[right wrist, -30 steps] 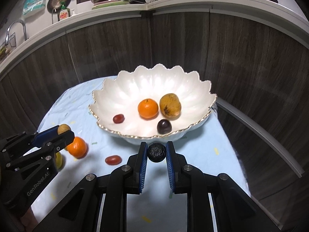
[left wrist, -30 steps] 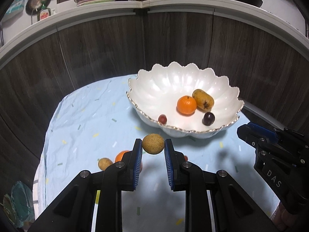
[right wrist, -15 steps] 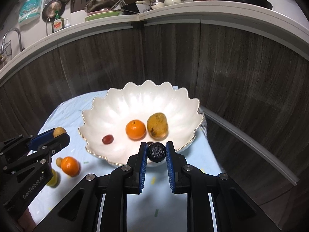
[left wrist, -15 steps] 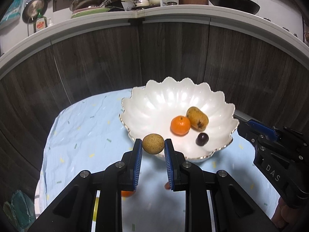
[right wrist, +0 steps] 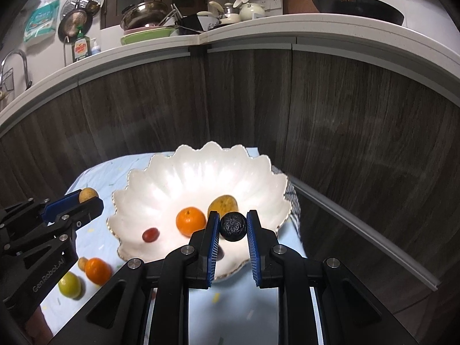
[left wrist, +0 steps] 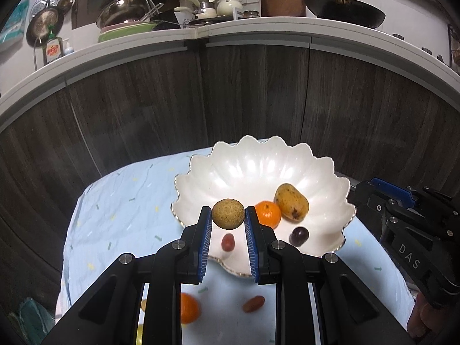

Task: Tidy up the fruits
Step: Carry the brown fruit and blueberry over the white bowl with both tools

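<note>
dark plum (right wrist: 220, 254) half hidden behind jaws

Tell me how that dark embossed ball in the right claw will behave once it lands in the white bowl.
The dark ball looks round, so it will probably roll down the bowl's sloped, glossy wall toward the orange. Its patterned surface likely helps the right claw, shut on it, keep hold. It seems rigid: no visible squashing between the pads.
</note>
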Demonstrator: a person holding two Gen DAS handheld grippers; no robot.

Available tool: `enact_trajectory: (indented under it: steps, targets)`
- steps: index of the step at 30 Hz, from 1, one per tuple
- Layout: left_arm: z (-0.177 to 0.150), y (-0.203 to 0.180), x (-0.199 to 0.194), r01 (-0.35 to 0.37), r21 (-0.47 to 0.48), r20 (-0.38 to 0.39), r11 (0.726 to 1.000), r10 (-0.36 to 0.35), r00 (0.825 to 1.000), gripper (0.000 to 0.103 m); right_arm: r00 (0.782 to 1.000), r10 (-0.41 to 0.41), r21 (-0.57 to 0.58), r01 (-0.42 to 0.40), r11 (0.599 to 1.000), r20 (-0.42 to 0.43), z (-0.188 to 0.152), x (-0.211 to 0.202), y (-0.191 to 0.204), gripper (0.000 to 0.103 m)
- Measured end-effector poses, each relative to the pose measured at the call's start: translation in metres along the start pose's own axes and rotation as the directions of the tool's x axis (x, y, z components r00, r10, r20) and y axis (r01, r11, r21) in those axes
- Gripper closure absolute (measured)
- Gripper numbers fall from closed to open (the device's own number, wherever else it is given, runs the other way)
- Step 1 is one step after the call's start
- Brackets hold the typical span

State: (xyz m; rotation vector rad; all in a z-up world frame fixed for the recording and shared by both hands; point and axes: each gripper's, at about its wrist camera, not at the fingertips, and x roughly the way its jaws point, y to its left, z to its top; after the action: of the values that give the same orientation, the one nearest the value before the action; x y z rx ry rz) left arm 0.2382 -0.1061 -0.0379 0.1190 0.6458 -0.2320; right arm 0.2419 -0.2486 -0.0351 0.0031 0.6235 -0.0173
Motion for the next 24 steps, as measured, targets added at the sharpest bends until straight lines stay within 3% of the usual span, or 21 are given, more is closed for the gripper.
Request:
enact_trajectory:
  steps: [12, 24]
  targets:
    - [0.017, 0.004, 0.022, -0.005, -0.002, 0.006, 1.0, 0.005, 1.0, 0.079, 1.0, -0.019, -0.001, 0.019, 1.0, 0.021, 0.021, 0.017, -0.006, 0.083]
    - [0.032, 0.013, 0.058, -0.001, -0.008, -0.008, 1.0, 0.001, 1.0, 0.079, 0.999, -0.038, 0.009, 0.038, 0.999, -0.016, 0.033, 0.053, -0.014, 0.083]
